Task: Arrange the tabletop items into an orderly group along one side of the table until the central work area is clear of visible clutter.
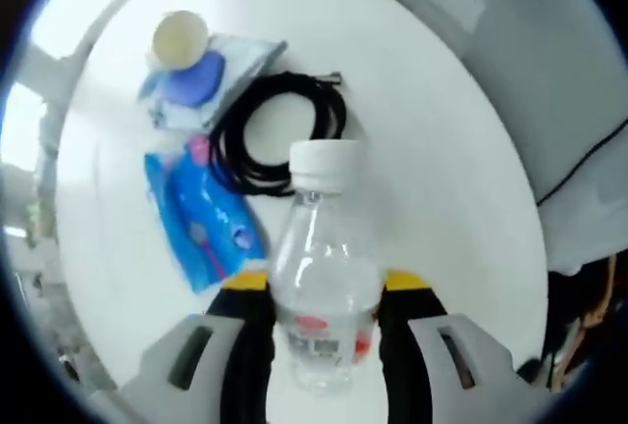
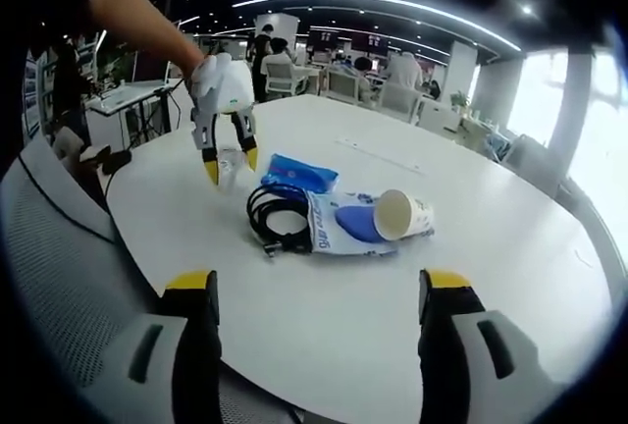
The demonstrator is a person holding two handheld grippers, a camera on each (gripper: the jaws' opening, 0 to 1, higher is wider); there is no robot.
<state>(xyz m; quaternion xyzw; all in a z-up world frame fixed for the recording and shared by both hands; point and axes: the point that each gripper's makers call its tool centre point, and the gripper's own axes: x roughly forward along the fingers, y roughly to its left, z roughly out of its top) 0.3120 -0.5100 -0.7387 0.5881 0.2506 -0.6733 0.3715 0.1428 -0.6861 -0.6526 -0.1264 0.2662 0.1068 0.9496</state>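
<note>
Item: clear water bottle (image 1: pixel 321 287), upright at lower centre of the left gripper view, being clasped between the left gripper (image 1: pixel 322 321) fingers. Best carried level and set near the other goods.
Adjacent: black cable coil (image 1: pixel 280 134), blue packet (image 1: pixel 201 218), paper cup (image 1: pixel 179 39) lying on a pouch (image 1: pixel 221 76), upper left.
Right gripper (image 2: pixel 319 296): fingers standing wide, holding nothing, over the white bench (image 2: pixel 491 277).

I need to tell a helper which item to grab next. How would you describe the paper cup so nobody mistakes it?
On the round white table, find the small cluster beside the coiled black cable. The paper cup lies tipped on its side on a white pouch with a blue patch. It is the only cream-coloured, open-mouthed thing there.
</note>
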